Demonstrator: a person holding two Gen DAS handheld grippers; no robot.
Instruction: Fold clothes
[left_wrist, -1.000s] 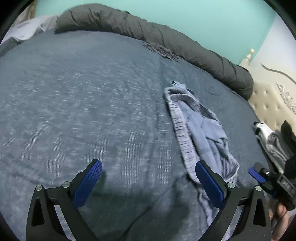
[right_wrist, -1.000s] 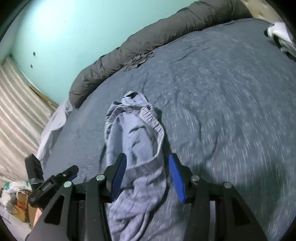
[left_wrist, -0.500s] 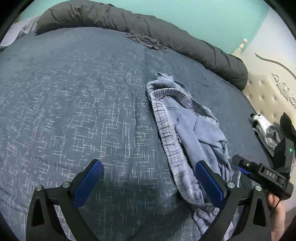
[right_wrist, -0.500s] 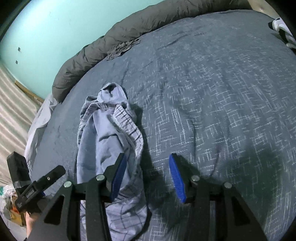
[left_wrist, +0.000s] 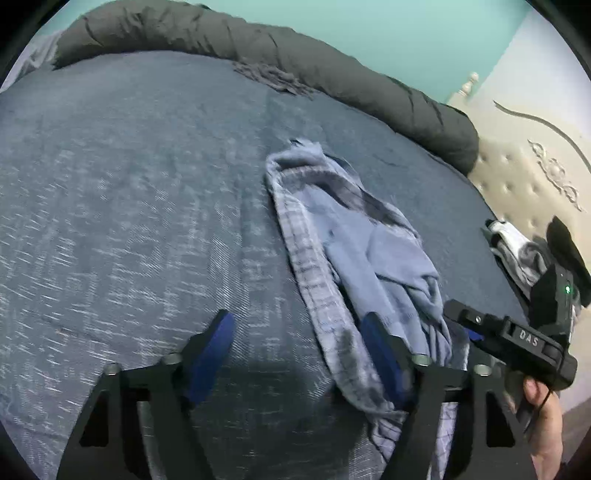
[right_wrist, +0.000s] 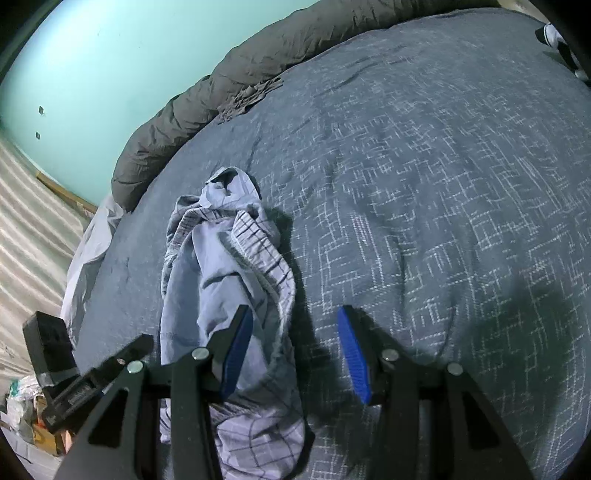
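We have the checked garment (right_wrist: 229, 280) lying in a long crumpled heap on the bed (right_wrist: 443, 184), running from the near edge toward the rolled grey duvet (left_wrist: 332, 77) along the far edge, its plain lining turned outward and several layers bunched together. Our left gripper (left_wrist: 299, 350) hovers with its jaws well apart and nothing between them, its right finger over the garment's near end; our right gripper (right_wrist: 291, 350) is likewise spread and empty, with its left finger over the cloth. We judge the main risk is pinching several bunched layers at once, so the piece lifts as a lump rather than opening flat. The near end hangs off the bed's edge, so a loose grip could let it slide down. Our two tools sit close together and could collide.
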